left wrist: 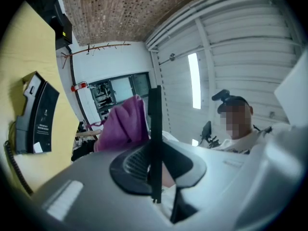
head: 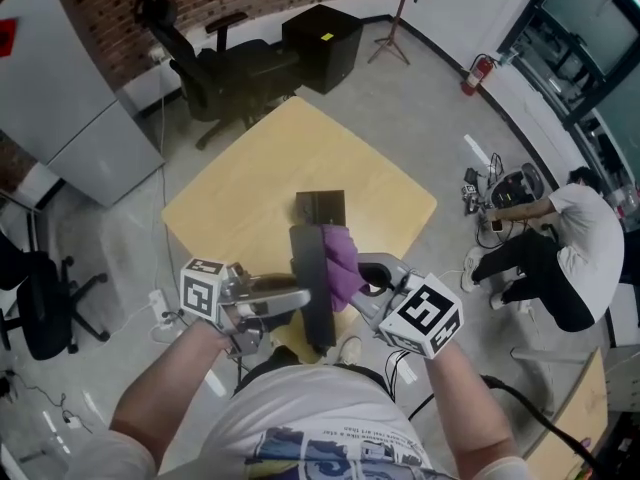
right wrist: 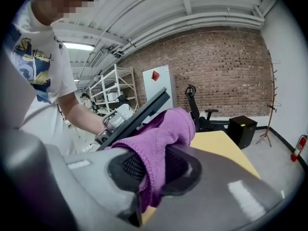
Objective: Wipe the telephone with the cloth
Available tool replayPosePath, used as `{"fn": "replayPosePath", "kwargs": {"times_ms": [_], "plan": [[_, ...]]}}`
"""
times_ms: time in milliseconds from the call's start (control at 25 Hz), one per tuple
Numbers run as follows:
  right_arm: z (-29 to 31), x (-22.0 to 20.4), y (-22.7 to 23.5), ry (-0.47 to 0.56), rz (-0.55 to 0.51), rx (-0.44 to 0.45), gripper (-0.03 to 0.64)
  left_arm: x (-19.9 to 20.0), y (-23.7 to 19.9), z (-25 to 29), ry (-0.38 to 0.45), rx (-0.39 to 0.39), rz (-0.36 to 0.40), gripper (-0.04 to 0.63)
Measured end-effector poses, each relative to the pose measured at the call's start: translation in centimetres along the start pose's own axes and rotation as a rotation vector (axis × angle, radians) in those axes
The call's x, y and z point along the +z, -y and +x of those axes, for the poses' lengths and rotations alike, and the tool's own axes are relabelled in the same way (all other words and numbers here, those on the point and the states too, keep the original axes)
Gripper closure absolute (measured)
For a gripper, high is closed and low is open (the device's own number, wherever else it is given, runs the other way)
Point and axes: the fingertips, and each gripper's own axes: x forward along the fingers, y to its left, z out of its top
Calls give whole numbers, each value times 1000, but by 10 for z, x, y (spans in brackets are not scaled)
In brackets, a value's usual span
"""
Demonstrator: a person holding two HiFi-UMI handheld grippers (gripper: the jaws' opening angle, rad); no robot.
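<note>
- Now, the phone (head: 320, 208) sits as a dark unit near the middle of the table (head: 250, 188). A curly cord (left wrist: 10, 160) trails from it in the left gripper view, and nothing touches it.
- A long, flat dark slab (head: 312, 288) is lifted clear of the table over its near edge, one end pointing towards the phone. It reads as a part of the phone, though I cannot tell whether it is a handset or a panel.
- The left gripper (left wrist: 155, 165) is clamped on the slab's thin edge, one pad on each face, and carries it alone.
- The purple cloth (right wrist: 159, 134) is bunched and pinched between the jaws of the right gripper (right wrist: 151, 170). Its free fold lies against the slab's right-hand face, as the head view has it.
- Step in hand, by my reading: the wipe itself, on the slab, with the cloth about midway along its length.
- The next move calls for a stroke along the slab, with the cloth flat to the face and the pressure light. The left grip has only a narrow edge, so a hard push could twist the slab between the pads.
- The left gripper should hold steady, or turn the slab to offer its other face.
- The unit on the table has no cloth near it and probably waits its turn.
- Beyond the table stand an office chair (head: 215, 63) and a black box (head: 322, 46), well apart from the work.
</note>
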Motion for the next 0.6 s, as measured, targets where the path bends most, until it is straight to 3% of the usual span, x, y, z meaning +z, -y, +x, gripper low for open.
{"fn": "replayPosePath", "kwargs": {"times_ms": [440,600], "plan": [[-29,-55,-48,-95,-47,159,574,8,0,7,87,44,48,518],[-42,-59,-25,-94,-50,121,574,3,2,16,86,55,58,518]]}}
